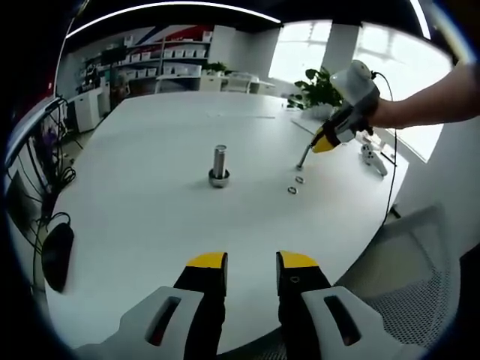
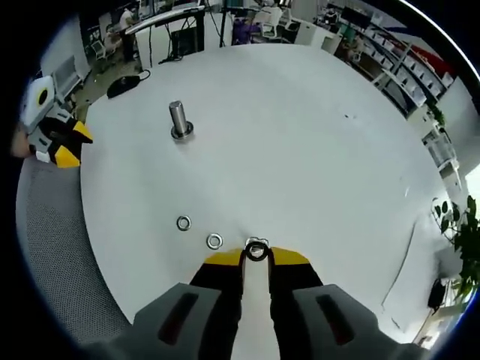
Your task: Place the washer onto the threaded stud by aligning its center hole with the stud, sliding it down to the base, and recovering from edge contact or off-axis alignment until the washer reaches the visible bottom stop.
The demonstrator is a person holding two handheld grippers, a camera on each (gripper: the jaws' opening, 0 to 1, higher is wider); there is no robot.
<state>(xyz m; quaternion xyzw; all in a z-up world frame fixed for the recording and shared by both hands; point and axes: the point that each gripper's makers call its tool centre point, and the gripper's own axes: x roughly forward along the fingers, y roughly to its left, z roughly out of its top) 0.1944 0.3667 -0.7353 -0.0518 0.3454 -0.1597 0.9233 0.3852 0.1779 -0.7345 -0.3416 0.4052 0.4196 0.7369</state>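
Right gripper (image 2: 256, 255) low over the white table (image 2: 315, 150), its yellow-tipped jaws closed in on a washer (image 2: 256, 250) pinched right at the tips. Two more washers lie just to its left: one (image 2: 214, 241) near, another (image 2: 184, 223) a bit further left. Far across stands the threaded stud (image 2: 178, 120), upright on its base. Left gripper (image 2: 64, 139) hangs at the far left edge, off the table.

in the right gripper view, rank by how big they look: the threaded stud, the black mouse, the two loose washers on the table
1. Threaded stud, tallest and bulkiest.
2. Black mouse, slightly smaller, but it lies farther from the camera, so this is unsure.
3. The two loose washers look alike, so they are not ranked against each other.
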